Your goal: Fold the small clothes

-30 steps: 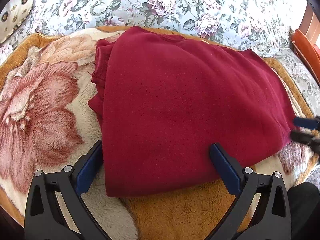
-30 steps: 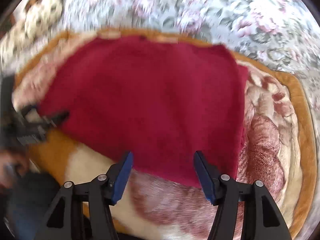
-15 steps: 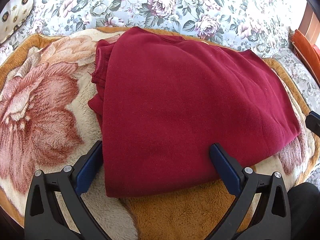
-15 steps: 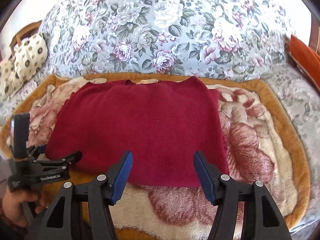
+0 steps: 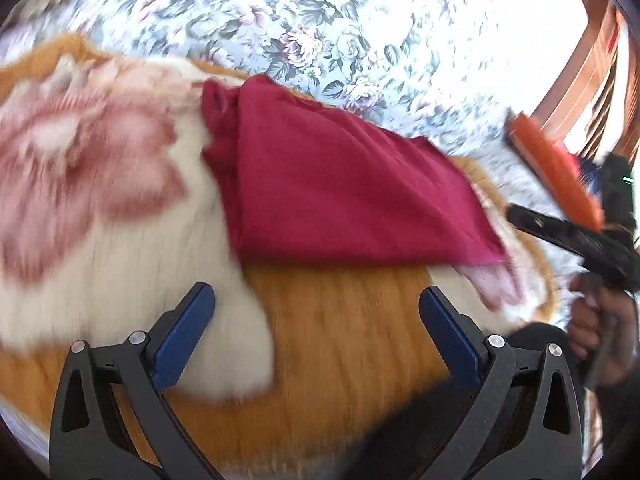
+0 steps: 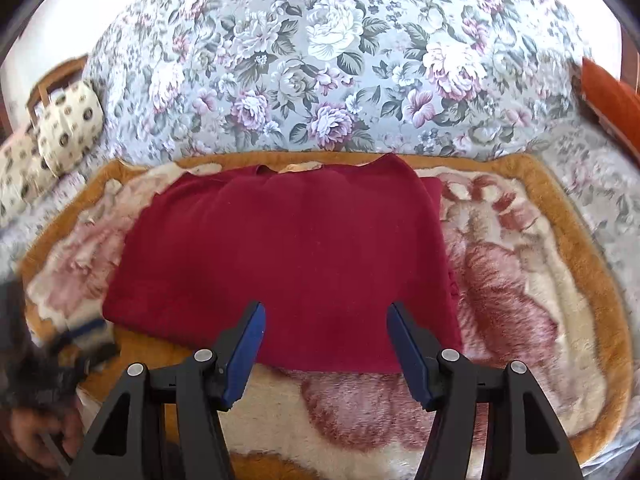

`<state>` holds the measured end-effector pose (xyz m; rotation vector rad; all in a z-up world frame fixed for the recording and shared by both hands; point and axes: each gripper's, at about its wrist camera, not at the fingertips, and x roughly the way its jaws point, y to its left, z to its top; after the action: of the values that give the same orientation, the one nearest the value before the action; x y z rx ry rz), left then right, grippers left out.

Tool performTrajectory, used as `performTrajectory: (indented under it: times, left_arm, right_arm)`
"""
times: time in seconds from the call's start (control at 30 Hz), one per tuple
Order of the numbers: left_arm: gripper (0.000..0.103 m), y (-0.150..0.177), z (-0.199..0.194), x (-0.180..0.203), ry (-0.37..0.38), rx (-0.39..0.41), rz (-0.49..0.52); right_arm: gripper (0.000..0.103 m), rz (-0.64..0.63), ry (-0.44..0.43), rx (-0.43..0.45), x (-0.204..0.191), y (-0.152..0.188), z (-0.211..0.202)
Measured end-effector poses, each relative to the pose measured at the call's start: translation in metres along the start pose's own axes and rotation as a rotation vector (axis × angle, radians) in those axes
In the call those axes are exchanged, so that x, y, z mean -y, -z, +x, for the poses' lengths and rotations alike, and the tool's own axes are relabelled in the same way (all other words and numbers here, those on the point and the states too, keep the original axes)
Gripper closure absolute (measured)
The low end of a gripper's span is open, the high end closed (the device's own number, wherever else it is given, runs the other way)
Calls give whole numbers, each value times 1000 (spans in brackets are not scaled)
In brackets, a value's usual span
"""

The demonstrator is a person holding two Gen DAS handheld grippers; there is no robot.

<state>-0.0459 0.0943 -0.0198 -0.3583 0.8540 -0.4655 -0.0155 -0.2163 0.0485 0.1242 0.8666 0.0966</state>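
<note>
Floral bedspread (image 6: 328, 80) behind, plush blanket (image 6: 520, 280) with orange border spread over it. On the blanket, flat: red garment (image 6: 288, 256), already folded into a neat, roughly rectangular block, extra layers bunched along one side edge (image 5: 218, 128). Neckline, it seems, at the far edge in the right view, folded hem toward the cameras. Sleeves apparently tucked in; no loose part hanging out.

Judged from this: well along, side folds done. Possibly left: one more fold, near edge over to far edge, to halve the block, then setting aside. Cannot tell from the pictures whether a further fold is intended.

Right tongs (image 6: 324, 344): spread, nothing between the pads, poised over the near hem, both tips overlapping the cloth in view but not visibly pressing on it. Near edge lying just ahead, between the two fingers.

Left tongs (image 5: 316, 332): spread wide, nothing pinched, over bare blanket; garment apart from them, farther up in the blurred left view, its near edge clear of both tips.

Small beside all this: a hand (image 5: 596, 320) on the right tool's handle at the left view's right edge.
</note>
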Motion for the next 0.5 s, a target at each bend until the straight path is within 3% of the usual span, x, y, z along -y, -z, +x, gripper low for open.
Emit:
performTrajectory:
  times: [0.1,0.23,0.4,0.5]
  left_arm:
    - [1,-1,-2,-3,44,25,-40]
    - [1,-32,23,-5,190,-5,-154]
    - [1,-49,47,4,170,-16,-149]
    - [1,-53,42,-6,211,13,-211]
  right_arm:
    - [42,14,-3,-18,0,0,4]
    - [42,6,-19,-31,-1,1,6]
    - [42,34,-35,-31,4,2,6]
    - [42,35,-33,-35,4,2,6]
